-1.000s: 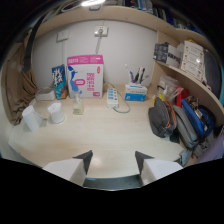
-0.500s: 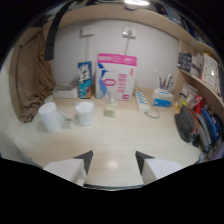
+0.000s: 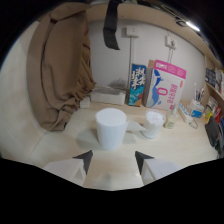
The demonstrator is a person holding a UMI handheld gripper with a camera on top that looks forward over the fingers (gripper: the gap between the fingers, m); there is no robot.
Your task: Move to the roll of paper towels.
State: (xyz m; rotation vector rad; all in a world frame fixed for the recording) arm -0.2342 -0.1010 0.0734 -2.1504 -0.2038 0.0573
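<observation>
The white roll of paper towels [image 3: 111, 128] stands upright on the pale wooden desk [image 3: 190, 150], just ahead of my fingers and slightly left of the gap between them. My gripper [image 3: 113, 159] is open with nothing between its dark fingertips [image 3: 85, 159], and a short stretch of bare desk separates them from the roll.
A translucent cup [image 3: 153, 123] stands right of the roll. Behind are a blue carton [image 3: 138, 84], a pink-and-white box [image 3: 166, 85] and a flat white box [image 3: 107, 95] against the wall. A brown cloth [image 3: 60, 75] hangs at the left. Small items [image 3: 192, 107] sit further right.
The view has swung left and moved closer. The roll, earlier off to the left and small, now stands large just ahead of the fingers. The shelves at the right have left view.
</observation>
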